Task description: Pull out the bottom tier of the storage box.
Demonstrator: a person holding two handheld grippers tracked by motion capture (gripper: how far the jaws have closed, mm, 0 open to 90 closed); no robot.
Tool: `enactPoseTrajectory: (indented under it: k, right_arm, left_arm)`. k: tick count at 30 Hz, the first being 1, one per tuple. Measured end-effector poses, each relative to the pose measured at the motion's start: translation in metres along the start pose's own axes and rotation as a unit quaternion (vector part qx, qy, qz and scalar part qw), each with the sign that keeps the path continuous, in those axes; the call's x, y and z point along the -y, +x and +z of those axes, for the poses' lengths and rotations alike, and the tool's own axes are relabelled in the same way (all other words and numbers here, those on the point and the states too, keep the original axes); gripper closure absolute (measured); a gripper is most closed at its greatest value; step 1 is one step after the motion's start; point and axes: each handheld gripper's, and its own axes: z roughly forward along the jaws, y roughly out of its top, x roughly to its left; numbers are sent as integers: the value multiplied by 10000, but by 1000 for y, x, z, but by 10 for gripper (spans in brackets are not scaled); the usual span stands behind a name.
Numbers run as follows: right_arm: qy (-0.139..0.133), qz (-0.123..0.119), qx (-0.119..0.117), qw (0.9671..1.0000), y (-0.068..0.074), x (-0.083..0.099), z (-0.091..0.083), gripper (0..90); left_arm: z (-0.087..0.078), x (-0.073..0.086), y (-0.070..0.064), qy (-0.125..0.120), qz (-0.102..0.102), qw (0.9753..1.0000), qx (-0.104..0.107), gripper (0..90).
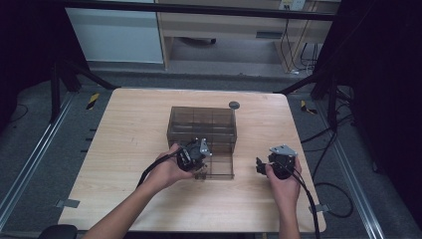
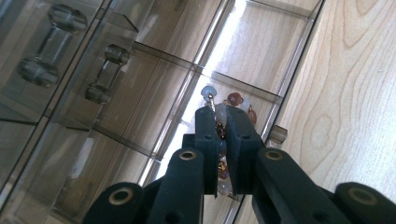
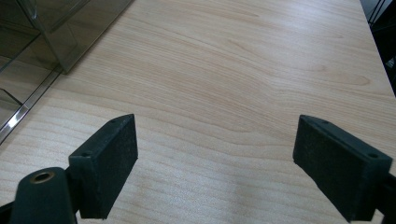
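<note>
A: Step in hand? A beaded bracelet (image 2: 223, 122) is gripped by the left claw (image 2: 222, 122) and held over the pulled-out drawer (image 1: 221, 168) of the smoky clear organizer box (image 1: 201, 127), centre of the high view. Judged as placing into a compartment.

B: Where exactly is the bracelet seen?

A: Middle of the left claw view, pinched between the two black jaws, beads poking out above the tips and below them. It is held over the drawer cell at the right edge, next to the desk (image 1: 134, 134) wood. Whether the beads touch the drawer floor cannot be told.

B: Left claw state?

A: Nearly closed, clamped on the bracelet; only the strand's thickness is left between the pads.

B: Right claw?

A: Right claw (image 1: 262, 166) is seen lower right of the high view, hovering over bare desk just right of the drawer. Jaws are spread wide, nothing held, nothing touched.

B: Next move?

A: Probably the strand is to be lowered fully into the cell and the jaws parted. Care is needed so the beads aren't snagged on the dividers. Drawer likely to be pushed shut afterwards.
</note>
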Motion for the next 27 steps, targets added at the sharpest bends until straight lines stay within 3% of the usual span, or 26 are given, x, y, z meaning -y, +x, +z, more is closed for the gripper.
enactPoseTrajectory:
  k: [9, 27]
  right_arm:
    - [-20, -80, -2, 10000, -1, 1, 0, 142]
    - [3, -37, -22, 10000, 0, 1, 0, 141]
  left_arm:
    - [5, 3, 0, -112, -121, 9999, -7, 841]
    - [12, 5, -1, -86, -234, 9997, 51, 837]
